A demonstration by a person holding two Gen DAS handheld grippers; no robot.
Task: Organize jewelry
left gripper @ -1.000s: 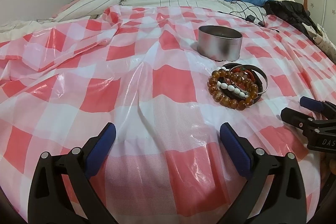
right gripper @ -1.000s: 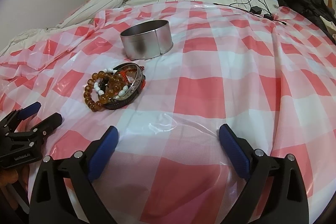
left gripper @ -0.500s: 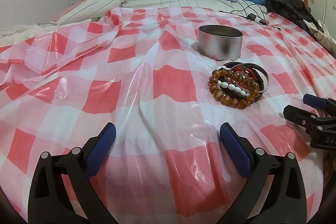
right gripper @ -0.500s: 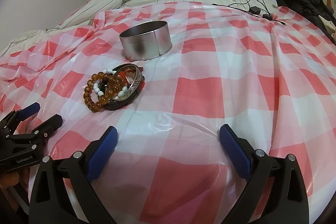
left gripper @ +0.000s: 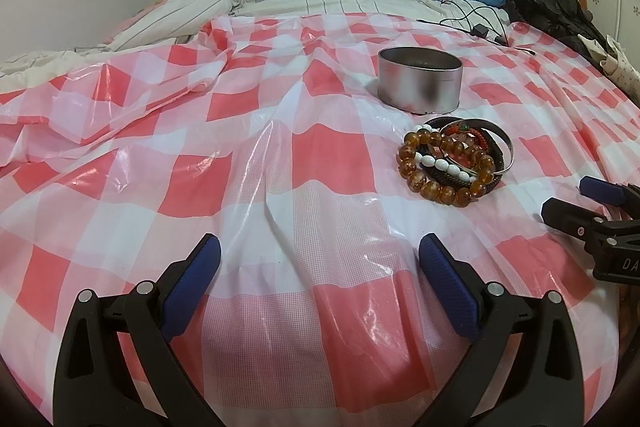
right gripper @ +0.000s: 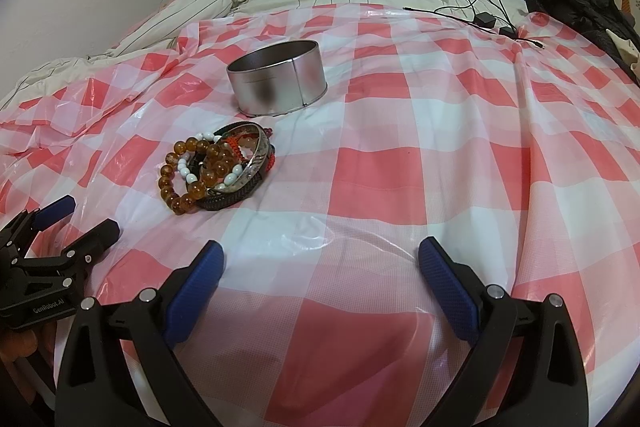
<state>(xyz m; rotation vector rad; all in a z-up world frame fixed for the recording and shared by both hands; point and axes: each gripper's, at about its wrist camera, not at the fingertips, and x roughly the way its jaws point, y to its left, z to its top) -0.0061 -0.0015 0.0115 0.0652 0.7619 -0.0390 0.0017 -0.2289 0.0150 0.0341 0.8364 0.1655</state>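
Nothing picked up yet; I hold both claws spread wide and empty. Left gripper (left gripper: 319, 258) sees the bracelet pile (left gripper: 454, 159) at two o'clock, just short of the open tin (left gripper: 420, 85). Right gripper (right gripper: 321, 261) is nearer. Strands probably interlocked. Next: pinch one strand, lift clear.

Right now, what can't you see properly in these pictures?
- Inside of the round tin: both views are too low, so its wall hides the bottom.
- Bracelet pile: bracelets overlap, so the lower ones and the exact count are hidden.
- Right claw in the left view: cut off by the picture edge.
- Black bundle at the far right: too dark and cropped to identify.
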